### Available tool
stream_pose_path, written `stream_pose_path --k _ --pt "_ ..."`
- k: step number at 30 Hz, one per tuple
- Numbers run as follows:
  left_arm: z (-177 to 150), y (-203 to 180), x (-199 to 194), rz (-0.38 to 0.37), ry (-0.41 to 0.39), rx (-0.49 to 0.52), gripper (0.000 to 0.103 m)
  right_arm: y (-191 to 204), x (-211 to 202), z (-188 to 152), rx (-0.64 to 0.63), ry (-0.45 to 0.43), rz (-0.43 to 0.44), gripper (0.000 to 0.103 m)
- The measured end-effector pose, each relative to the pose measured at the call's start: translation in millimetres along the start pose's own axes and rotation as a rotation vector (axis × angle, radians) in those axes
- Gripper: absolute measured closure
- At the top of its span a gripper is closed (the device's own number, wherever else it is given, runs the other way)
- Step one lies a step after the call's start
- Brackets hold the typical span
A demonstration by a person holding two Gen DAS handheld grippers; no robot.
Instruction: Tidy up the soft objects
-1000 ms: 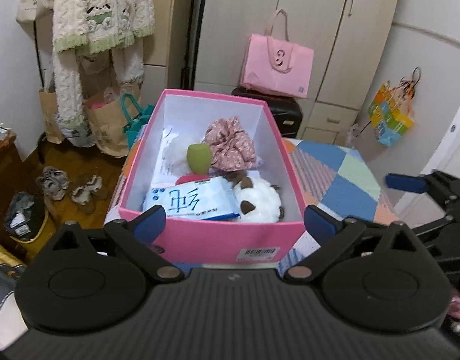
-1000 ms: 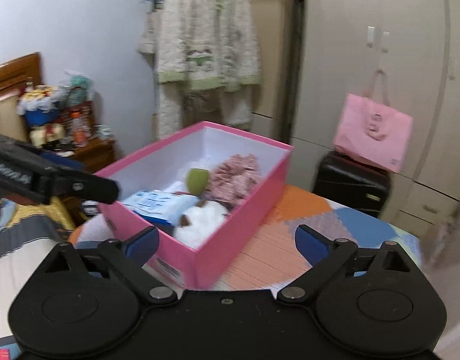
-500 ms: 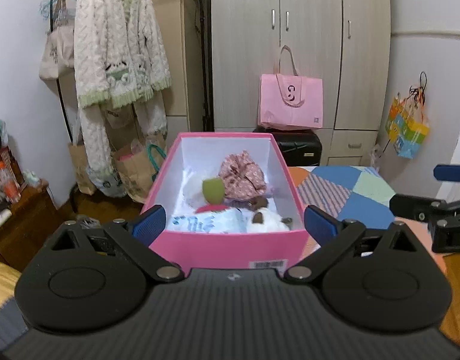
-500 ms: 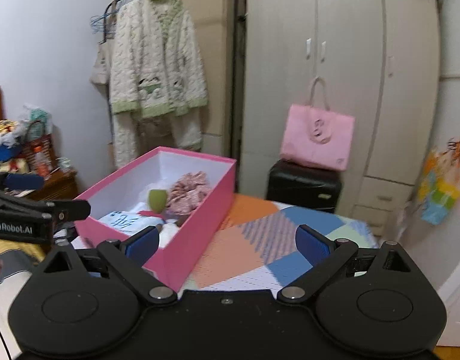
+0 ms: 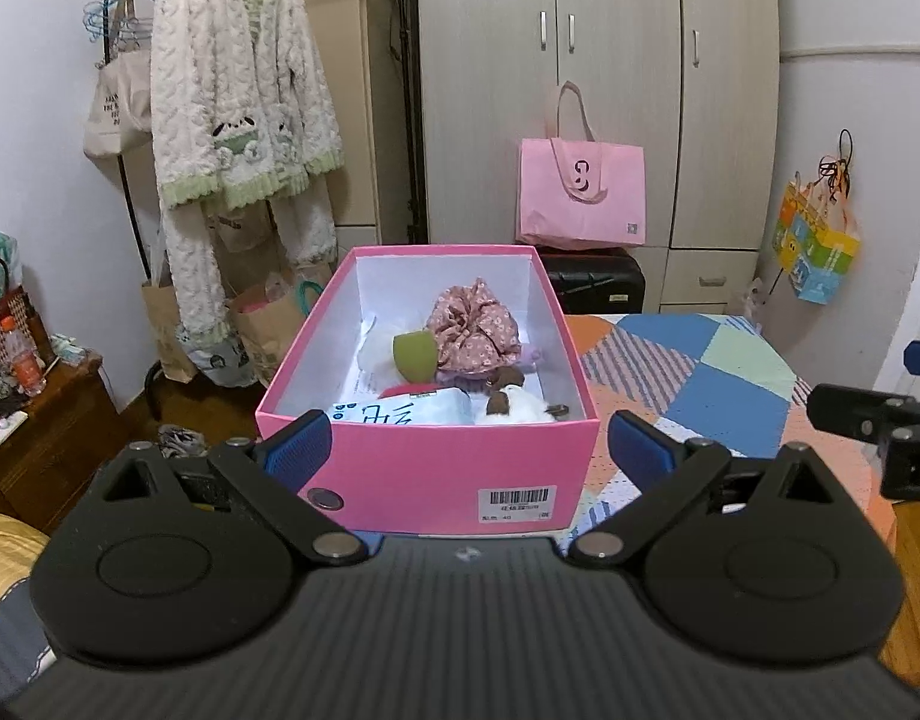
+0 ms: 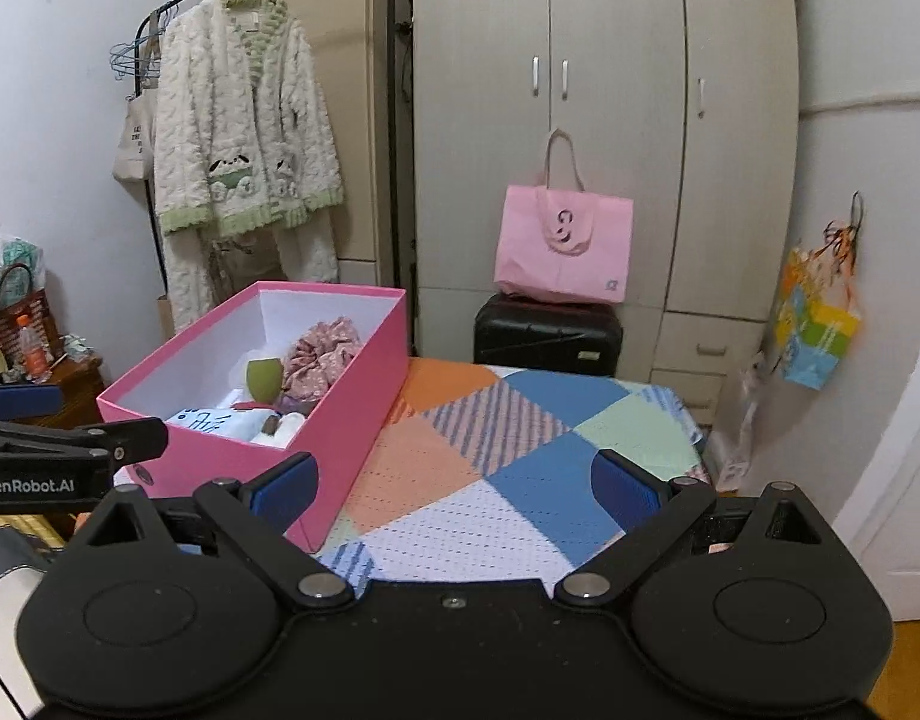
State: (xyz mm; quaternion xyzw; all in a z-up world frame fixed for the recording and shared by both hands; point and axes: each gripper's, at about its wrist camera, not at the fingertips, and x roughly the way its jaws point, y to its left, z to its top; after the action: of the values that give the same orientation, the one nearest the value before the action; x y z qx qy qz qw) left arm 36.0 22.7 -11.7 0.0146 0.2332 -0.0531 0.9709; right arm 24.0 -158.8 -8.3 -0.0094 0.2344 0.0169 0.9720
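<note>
Two wide-spread, empty blue fingers of the left gripper (image 5: pixel 469 450) face the short end of the pink cardboard box (image 5: pixel 427 474) dead ahead, its long axis running away, soft things inside.

From the right gripper (image 6: pixel 454 483), fingers equally wide and empty, the box lies forward-left on the patchwork cloth (image 6: pixel 520 468); left seems nearer.

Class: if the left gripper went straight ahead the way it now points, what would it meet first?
Most likely the near end wall of the pink box: the open left gripper faces it squarely, its fingers roughly flanking the box's width. Exact depth is unclear.
</note>
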Motion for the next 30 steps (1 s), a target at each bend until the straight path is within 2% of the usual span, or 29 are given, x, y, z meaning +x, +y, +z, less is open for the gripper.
stream_pose_path --k 4,15,26,30 --pt "0.2 -0.2 -5.0 -0.002 0.001 -0.011 0.003 0.1 -9.0 -3.5 0.005 -0.01 0.0 0.004" --pt "-0.3 -0.2 -10.0 0.019 0.008 -0.049 0.001 3.3 -17.4 -5.3 -0.024 -0.027 -0.109 0.003" --pt "-6.1 -5.4 -7.4 0.045 0.016 -0.071 0.001 0.2 -20.6 -11.0 -0.004 -0.023 -0.095 0.003" --pt "-9.5 -8.6 -5.1 0.071 0.008 -0.061 0.001 4.8 -22.3 -13.4 -0.034 -0.043 -0.144 0.003"
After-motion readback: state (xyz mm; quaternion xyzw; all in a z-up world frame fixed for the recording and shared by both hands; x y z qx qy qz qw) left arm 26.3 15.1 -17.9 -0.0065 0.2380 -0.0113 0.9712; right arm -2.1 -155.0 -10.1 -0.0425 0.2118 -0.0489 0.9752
